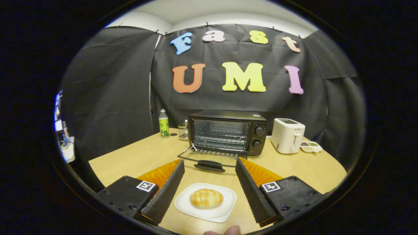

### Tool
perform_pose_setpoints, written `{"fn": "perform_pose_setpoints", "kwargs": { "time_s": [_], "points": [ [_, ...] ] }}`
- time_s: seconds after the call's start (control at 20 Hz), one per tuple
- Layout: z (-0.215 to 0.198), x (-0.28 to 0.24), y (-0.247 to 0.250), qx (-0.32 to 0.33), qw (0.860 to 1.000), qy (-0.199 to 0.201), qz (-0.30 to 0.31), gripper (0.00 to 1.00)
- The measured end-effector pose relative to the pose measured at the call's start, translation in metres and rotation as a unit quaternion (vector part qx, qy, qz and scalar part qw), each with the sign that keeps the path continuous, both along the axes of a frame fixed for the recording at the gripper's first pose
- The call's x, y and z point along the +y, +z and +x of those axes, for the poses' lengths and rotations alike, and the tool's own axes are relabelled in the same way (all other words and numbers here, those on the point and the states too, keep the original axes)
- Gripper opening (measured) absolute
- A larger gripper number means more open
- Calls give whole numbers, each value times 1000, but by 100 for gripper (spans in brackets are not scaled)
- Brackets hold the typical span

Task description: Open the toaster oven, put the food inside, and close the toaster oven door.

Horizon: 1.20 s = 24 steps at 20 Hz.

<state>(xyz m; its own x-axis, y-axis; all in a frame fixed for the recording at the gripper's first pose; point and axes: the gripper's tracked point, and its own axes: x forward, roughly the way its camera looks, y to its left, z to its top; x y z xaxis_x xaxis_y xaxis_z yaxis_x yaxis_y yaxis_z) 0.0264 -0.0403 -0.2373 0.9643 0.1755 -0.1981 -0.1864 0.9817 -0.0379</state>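
A black toaster oven [228,132] stands on the wooden table [137,158] beyond my fingers, its glass door [209,159] folded down flat toward me with the handle at the front. The wire rack inside is bare. A golden bread roll [206,198] lies on a white square plate [225,209] between my fingers, close to their bases. My gripper [210,164] is open wide, its fingertips just short of the lowered door, touching neither roll nor plate.
A white pop-up toaster [287,135] and a small divided snack dish [311,147] sit right of the oven. A green-labelled bottle [163,124] and a small wire holder [183,130] stand to its left. A fingertip [228,231] shows at the near edge.
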Motion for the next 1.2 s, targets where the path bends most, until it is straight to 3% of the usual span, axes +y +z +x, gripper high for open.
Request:
{"fn": "perform_pose_setpoints", "kwargs": {
  "time_s": [0.6,1.2],
  "points": [
    [12,-10,-97,103,993,-34,-37,100],
    [7,3,-106,143,989,-30,9,100]
  ]
}}
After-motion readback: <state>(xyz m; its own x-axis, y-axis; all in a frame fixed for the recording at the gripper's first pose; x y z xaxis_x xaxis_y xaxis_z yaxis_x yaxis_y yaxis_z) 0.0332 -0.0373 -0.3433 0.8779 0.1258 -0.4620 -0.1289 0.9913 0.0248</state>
